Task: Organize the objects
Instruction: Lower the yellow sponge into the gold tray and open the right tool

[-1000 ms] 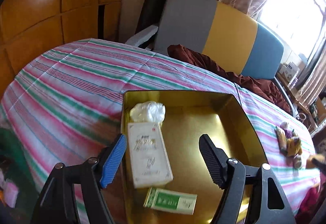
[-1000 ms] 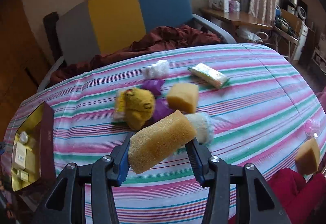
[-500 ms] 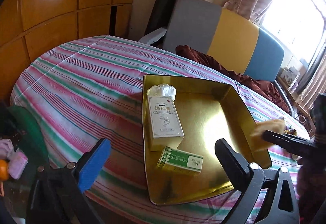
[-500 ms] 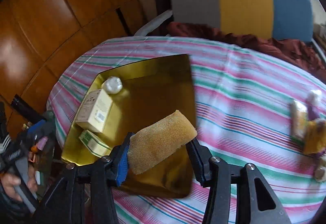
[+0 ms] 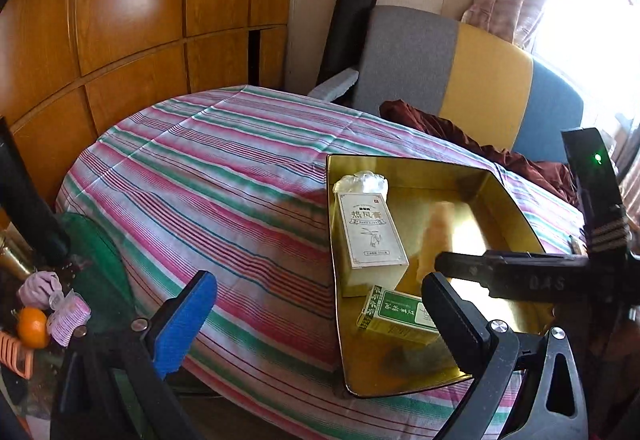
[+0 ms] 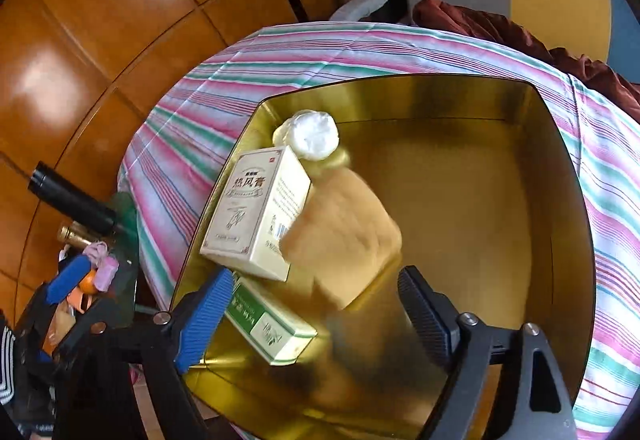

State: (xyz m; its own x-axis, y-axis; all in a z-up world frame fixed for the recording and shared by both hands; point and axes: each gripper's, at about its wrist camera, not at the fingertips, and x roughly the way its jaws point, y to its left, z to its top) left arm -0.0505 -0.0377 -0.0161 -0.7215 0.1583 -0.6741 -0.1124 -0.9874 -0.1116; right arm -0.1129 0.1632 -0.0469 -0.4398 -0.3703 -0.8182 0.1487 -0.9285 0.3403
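Right gripper (image 6: 316, 308), over the gold tray (image 6: 560, 168), has just been opening; its jaws stand apart and the sponge (image 6: 344, 236), blurred, drops free at the white box's (image 6: 256, 208) 3 o'clock. Left gripper (image 5: 320, 324) gapes empty at the tray's 9 o'clock. Judged: one more object stowed.
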